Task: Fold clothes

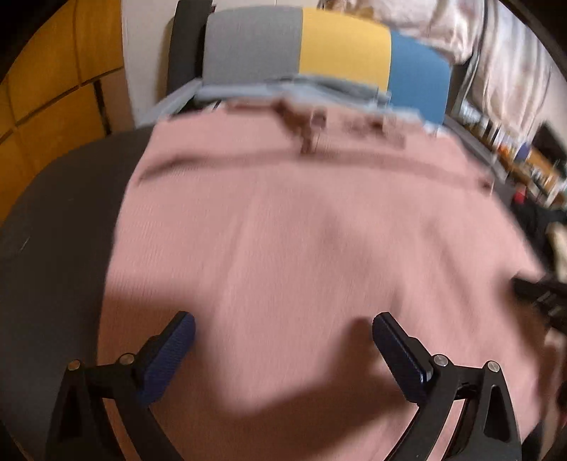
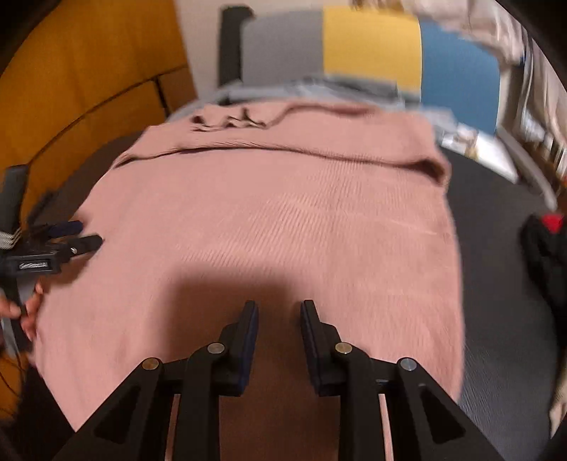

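Note:
A pink knitted sweater [image 1: 301, 230] lies spread flat on the dark table [image 1: 53, 248], its top part folded over at the far end [image 2: 283, 134]. My left gripper [image 1: 283, 326] hovers over the sweater's near left part, open wide with nothing between its blue pads [image 1: 177, 340]. In the right wrist view it shows at the sweater's left edge [image 2: 86, 234], held by a hand [image 2: 28, 305]. My right gripper [image 2: 280, 308] is over the sweater's near edge, its fingers a narrow gap apart and holding nothing. Its blurred tip shows at the right edge of the left wrist view [image 1: 531, 290].
A chair back [image 2: 368, 49] in grey, yellow and blue stands behind the table. Light-blue folded cloth [image 1: 319, 88] lies at the far edge. Yellow panels [image 2: 88, 71] are at the left. A black and red item [image 2: 545, 244] sits at the right. Pale fabric [image 1: 460, 32] hangs above.

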The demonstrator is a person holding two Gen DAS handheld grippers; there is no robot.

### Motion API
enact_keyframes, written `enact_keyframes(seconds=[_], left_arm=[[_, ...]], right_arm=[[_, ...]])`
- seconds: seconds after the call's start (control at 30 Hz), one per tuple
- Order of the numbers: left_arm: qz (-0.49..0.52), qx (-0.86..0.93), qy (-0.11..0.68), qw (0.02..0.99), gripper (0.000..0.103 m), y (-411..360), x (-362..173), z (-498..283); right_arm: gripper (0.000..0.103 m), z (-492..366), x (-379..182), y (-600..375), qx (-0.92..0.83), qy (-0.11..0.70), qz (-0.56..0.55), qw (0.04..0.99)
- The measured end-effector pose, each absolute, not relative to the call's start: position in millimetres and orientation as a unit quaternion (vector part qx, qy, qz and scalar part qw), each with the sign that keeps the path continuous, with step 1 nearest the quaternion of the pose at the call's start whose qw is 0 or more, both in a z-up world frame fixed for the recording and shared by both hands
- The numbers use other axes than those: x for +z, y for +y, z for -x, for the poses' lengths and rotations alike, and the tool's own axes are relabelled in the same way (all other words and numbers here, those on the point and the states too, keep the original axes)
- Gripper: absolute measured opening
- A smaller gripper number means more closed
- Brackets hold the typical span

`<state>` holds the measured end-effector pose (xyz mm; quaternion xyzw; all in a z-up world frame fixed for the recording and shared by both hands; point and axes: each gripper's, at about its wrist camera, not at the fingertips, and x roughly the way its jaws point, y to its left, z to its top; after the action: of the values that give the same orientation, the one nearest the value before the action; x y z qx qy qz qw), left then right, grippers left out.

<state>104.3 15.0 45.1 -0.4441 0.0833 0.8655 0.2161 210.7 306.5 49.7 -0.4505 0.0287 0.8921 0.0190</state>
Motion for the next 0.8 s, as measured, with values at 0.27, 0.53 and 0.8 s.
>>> enact_keyframes(seconds=[0.27,0.53,0.8], left_arm=[[0.409,0.884,0.094,0.205,0.103,-64,48,-179],[0.386,0.883,-0.080,0.253,0.103,-55,83,-179],[0.393,0.852,0.140,0.317,0.103,42,41,-218]], right_arm=[[0.028,-284,63,307,0.898,0.009,0.438,0.044],[0.023,-236,98,229,0.919,0.013,0.382,-0.090],[0.023,-242,50,192,0.880,0.004,0.451,-0.147]])
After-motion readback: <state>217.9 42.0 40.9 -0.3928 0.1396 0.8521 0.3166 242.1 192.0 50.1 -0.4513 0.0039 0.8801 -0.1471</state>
